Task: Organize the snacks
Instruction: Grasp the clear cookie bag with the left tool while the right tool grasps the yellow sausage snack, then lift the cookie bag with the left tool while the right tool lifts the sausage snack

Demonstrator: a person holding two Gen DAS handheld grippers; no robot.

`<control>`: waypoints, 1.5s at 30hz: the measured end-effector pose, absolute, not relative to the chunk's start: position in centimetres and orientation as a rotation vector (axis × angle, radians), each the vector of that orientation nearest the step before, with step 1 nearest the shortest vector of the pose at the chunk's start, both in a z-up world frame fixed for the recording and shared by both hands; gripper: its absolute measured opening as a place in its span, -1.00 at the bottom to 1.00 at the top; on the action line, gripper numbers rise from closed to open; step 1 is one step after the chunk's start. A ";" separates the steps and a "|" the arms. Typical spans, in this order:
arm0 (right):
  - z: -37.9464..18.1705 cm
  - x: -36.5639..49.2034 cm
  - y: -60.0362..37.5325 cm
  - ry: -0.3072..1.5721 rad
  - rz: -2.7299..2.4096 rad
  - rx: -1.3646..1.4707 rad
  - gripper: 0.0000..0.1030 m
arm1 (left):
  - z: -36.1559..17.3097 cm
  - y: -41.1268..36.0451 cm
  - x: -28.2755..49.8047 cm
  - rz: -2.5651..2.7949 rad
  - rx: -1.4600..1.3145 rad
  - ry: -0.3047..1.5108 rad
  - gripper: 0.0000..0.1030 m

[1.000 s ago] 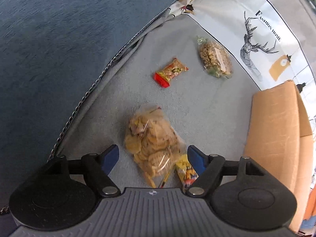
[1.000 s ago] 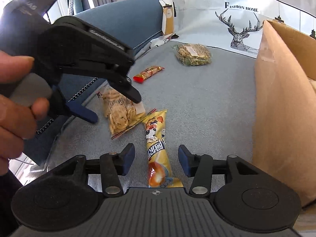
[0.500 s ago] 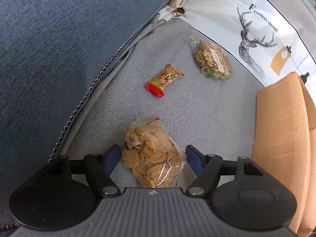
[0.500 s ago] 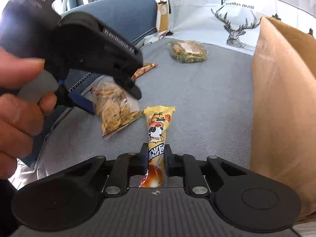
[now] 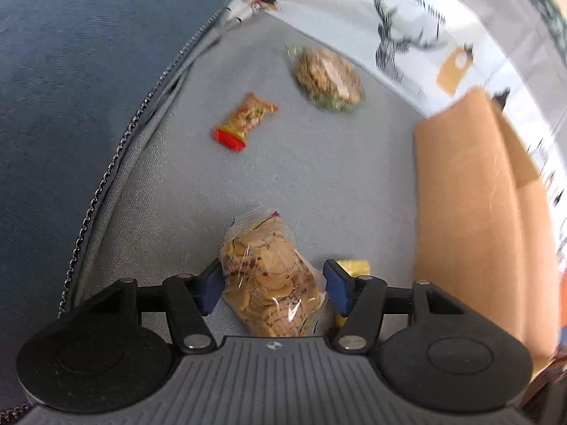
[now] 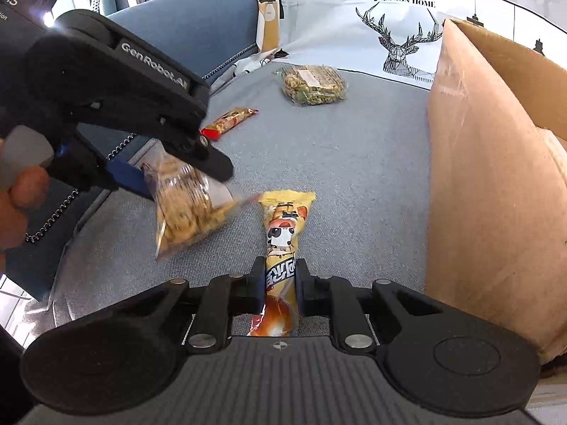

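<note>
My left gripper [image 5: 271, 288] is shut on a clear bag of round biscuits [image 5: 273, 283] and holds it lifted off the grey sofa seat; in the right wrist view the bag [image 6: 187, 205] hangs from it. My right gripper [image 6: 281, 283] is shut on a long yellow snack packet [image 6: 283, 241] that lies on the seat. A small red-and-orange packet [image 5: 244, 120] and a clear bag of mixed nuts [image 5: 329, 79] lie further back. An open cardboard box [image 6: 489, 184] stands on the right.
The blue sofa back [image 5: 78, 81] rises on the left with a zip chain [image 5: 106, 177] along the seam. A white deer-print cushion [image 6: 400, 32] stands at the back. The person's hand [image 6: 21, 191] holds the left gripper.
My left gripper has closed on the biscuit bag and raised it. My right gripper, open a second ago, has closed on the yellow packet.
</note>
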State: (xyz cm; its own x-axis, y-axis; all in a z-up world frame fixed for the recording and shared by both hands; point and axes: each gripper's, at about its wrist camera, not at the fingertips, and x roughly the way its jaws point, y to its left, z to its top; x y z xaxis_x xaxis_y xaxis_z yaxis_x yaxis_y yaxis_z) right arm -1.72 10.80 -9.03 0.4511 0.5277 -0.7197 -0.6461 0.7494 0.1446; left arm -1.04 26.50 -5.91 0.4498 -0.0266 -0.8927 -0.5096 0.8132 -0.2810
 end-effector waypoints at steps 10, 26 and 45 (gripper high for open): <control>-9.0 -1.5 10.9 0.835 0.727 -0.151 -0.64 | -6.3 25.9 -0.6 0.330 -0.523 1.103 0.38; -9.2 -2.1 11.1 0.810 0.724 -0.175 -0.66 | -6.7 25.8 -0.3 0.328 -0.507 1.109 0.38; -8.6 -2.8 10.7 0.776 0.702 -0.165 -0.69 | -6.2 25.8 -0.7 0.309 -0.504 1.088 0.29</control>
State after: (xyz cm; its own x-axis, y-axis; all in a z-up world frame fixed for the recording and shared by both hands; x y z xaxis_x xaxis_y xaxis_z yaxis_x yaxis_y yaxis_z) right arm -2.83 10.69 -8.55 0.5019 0.5200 -0.6912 -0.6366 0.7630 0.1118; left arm -0.67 25.78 -6.17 0.4379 -0.0047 -0.8990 -0.4769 0.8465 -0.2367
